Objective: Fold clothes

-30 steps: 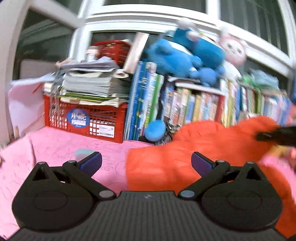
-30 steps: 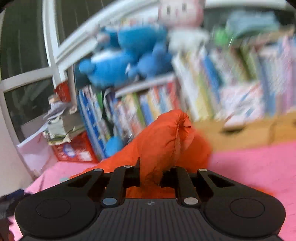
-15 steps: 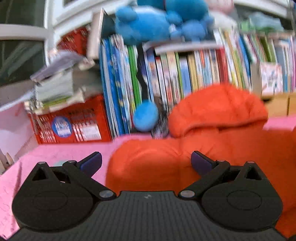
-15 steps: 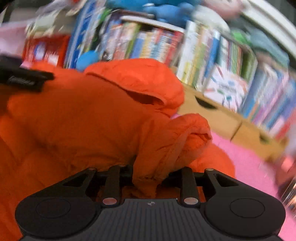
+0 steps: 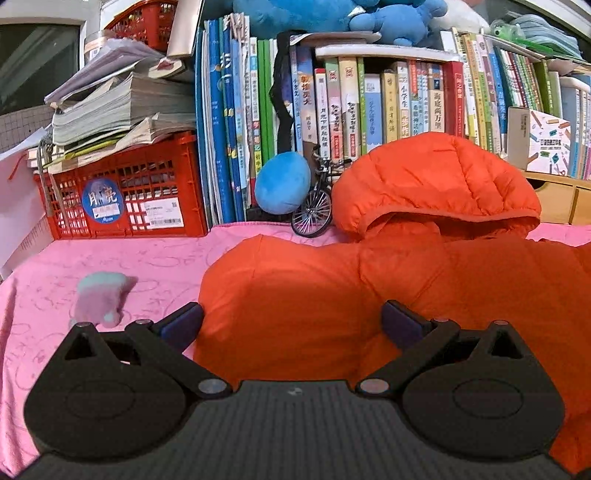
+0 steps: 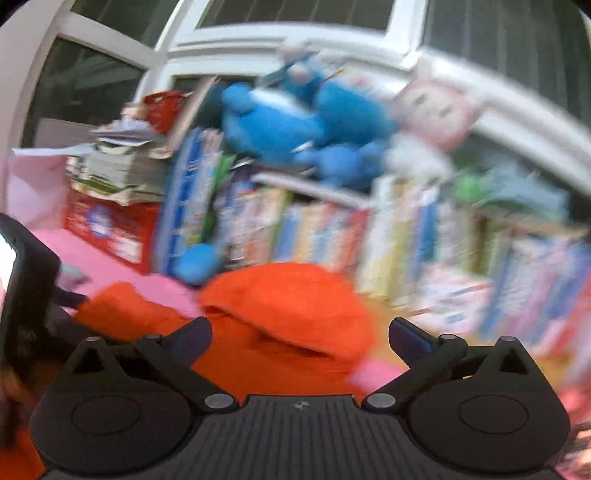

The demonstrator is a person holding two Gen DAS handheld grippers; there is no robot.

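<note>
An orange puffer jacket (image 5: 424, 266) lies on the pink cloth (image 5: 110, 266), hood up toward the books. My left gripper (image 5: 291, 321) is open, its fingers wide apart over the jacket's left shoulder, not pressing it. In the blurred right wrist view the same jacket (image 6: 288, 306) lies ahead and below. My right gripper (image 6: 299, 332) has its jaws opening wide, with nothing gripped between them. The left gripper's black body (image 6: 26, 288) shows at that view's left edge.
A red crate (image 5: 125, 199) under stacked papers stands at the back left. Upright books (image 5: 369, 103) line the back, with blue plush toys (image 5: 332, 14) on top. A blue ball (image 5: 282, 182) and a toy bicycle (image 5: 314, 206) sit by the hood. A small pale cloth (image 5: 99, 295) lies left.
My right gripper let go of the orange fold it was pinching and opened wide, swinging upward. My left gripper moved in lower over the jacket's shoulder, staying open.
</note>
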